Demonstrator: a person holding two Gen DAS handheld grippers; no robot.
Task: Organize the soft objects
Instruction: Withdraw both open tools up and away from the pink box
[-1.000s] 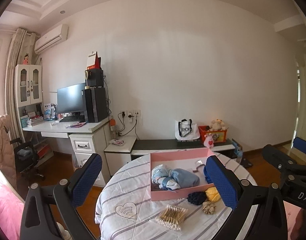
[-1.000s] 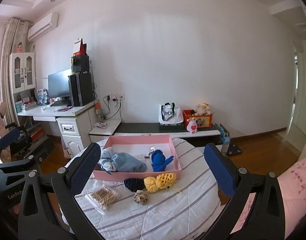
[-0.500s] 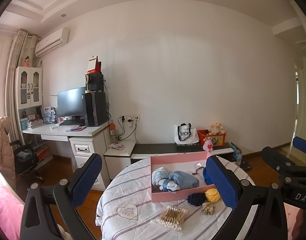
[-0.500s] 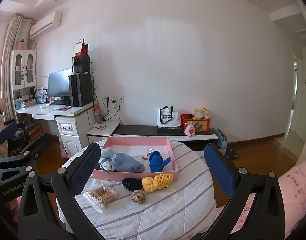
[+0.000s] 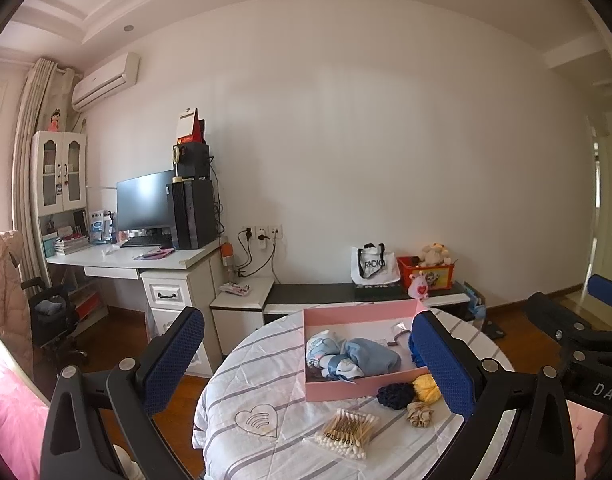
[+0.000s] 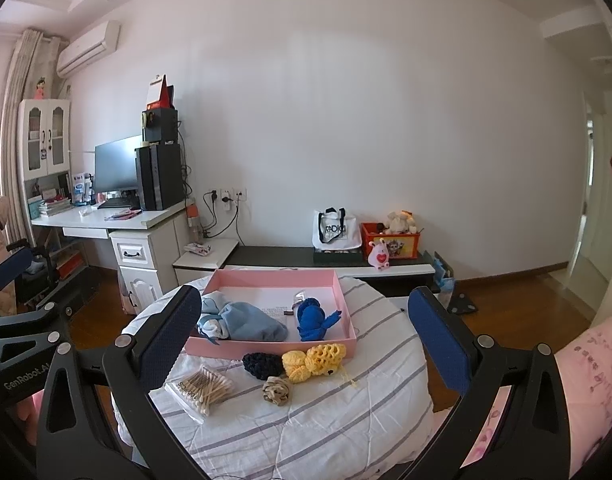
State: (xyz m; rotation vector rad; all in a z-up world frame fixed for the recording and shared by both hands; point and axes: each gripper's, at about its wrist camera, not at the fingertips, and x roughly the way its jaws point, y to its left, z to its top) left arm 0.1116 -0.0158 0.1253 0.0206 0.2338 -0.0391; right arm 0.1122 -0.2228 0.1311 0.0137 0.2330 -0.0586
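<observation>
left gripper [image 5: 306,364]: jaws spread wide, nothing between the pads; held high and back from the table, pointed at the room wall, so no approach is read yet.
right gripper [image 6: 302,340]: jaws likewise wide apart and empty; raised above the near table edge, framing the loose items. Its body is also seen at 3 o'clock in the left wrist view.
pink box [image 6: 342,300]: open tray at 12 o'clock on the round table [image 6: 346,420]; judged to be the collection bin, since soft goods are already inside.
light blue bundle [image 6: 242,322]: lying in the box's left half, slumped, not folded.
blue knit item [image 6: 312,316]: in the box's right half, beside a small clear packet.
dark navy knit piece [image 6: 262,365]: outside, touching the box's front wall; not yet sorted.
yellow knit pieces [image 6: 314,360]: just right of the navy one, against the same wall, loose yarn trailing toward 4 o'clock.
beige scrunchie [image 6: 276,390]: nearer the camera, at 6 o'clock from the navy piece, apart from the box.
cotton swab pack [image 6: 204,388]: at 8 o'clock of the cluster; rigid-ish packet, probably not part of the soft sort.
stage: early to mid; three soft items judged left outside.
risk: yarn tail may snag on a pad; knits compress, so a deep pinch would be needed.
</observation>
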